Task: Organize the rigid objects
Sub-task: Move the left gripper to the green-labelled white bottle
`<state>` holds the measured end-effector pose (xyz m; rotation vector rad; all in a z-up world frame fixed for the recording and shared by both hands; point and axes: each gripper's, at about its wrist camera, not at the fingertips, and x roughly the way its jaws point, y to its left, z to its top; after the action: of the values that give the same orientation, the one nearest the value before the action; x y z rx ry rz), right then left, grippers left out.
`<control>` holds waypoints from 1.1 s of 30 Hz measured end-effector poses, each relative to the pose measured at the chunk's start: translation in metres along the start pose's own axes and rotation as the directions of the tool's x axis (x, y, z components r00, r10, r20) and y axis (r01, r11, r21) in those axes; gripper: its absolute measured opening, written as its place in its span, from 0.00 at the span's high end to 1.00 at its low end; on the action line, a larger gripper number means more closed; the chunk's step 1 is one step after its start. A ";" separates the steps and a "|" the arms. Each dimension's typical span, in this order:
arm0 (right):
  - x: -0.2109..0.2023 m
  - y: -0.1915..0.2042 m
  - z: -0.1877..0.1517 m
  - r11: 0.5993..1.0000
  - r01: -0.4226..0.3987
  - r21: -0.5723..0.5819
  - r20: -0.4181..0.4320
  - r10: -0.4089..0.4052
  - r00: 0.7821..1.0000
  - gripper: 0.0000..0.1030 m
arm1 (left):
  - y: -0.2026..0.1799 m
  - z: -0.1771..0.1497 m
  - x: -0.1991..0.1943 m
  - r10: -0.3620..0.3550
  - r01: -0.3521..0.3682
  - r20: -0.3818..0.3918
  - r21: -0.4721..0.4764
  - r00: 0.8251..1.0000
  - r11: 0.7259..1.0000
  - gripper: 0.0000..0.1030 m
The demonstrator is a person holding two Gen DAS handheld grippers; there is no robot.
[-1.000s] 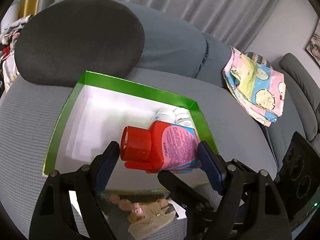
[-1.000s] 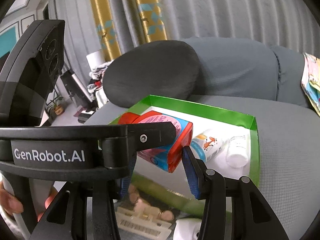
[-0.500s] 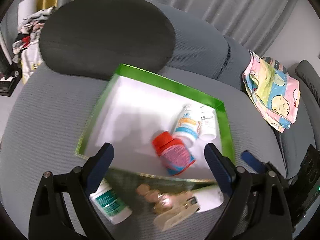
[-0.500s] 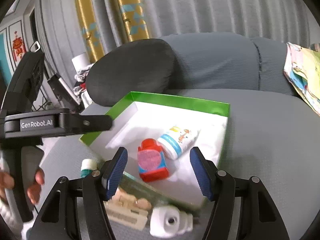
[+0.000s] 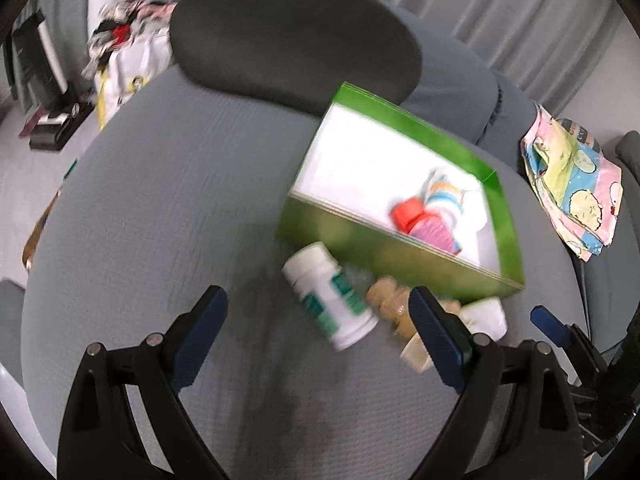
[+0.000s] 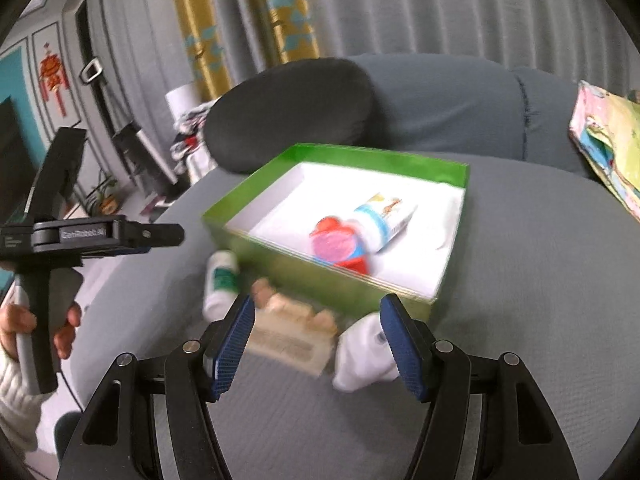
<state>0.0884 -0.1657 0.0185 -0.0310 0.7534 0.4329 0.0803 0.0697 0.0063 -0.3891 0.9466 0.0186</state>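
**Bottle lying just ahead of the wide-open left tool**

Sofa seat, grey, carries everything here. A green box (image 5: 404, 264) with a white inside sits toward the back of the seat, near a dark cushion (image 5: 296, 36). Inside the box lie a red-capped bottle (image 5: 424, 222) and a white bottle with a blue and orange label (image 6: 380, 216), touching each other.

Three things lie on the seat outside the box, along its front wall: a white bottle with a green label (image 5: 332, 304), a beige clip-like object (image 6: 288, 328) and a small white container (image 6: 364, 352).

The left tool (image 5: 318, 340) has its jaws spread wide and holds nothing; they have just been opening. The green-labelled bottle lies just ahead of it, closer to its right-hand finger than to the other, with the long axis slanting from the box wall toward the front edge of the seat, so it crosses the gap at an angle.

The right tool (image 6: 320, 344) is partly open and also empty, its jaws having just parted. The beige object and the white container lie between and just beyond its fingers.

Judging by position, the left hand is nearer the green-labelled bottle; it would likely need to turn so the fingers close across the bottle's width.
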 end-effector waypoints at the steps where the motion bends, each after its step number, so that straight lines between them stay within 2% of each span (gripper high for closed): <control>1: 0.001 0.004 -0.002 1.000 -0.006 -0.006 -0.004 0.006 1.000 0.35 | 0.002 -0.003 0.001 0.000 0.000 -0.007 -0.007 1.000 1.000 0.11; 7: 0.009 0.037 -0.022 0.996 -0.054 -0.064 -0.056 0.051 0.997 0.35 | 0.013 -0.024 0.000 -0.007 0.006 -0.026 -0.040 1.000 0.999 0.11; 14: 0.022 0.068 -0.024 0.987 -0.086 -0.138 -0.092 0.074 0.993 0.35 | 0.017 -0.032 -0.003 -0.013 0.012 -0.018 -0.045 1.000 0.999 0.11; 21: 0.035 0.090 -0.017 0.975 -0.099 -0.197 -0.105 0.079 0.991 0.35 | 0.017 -0.029 -0.005 0.003 -0.002 0.014 -0.014 1.000 1.000 0.11; 33: 0.075 0.110 0.005 0.953 -0.079 -0.292 -0.134 0.041 0.990 0.35 | 0.022 -0.012 0.015 -0.050 0.050 -0.001 -0.040 0.999 0.998 0.11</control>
<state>0.0968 -0.0366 -0.0144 -0.3210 0.8103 0.6039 0.0757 0.0836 -0.0192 -0.4496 0.9397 -0.0083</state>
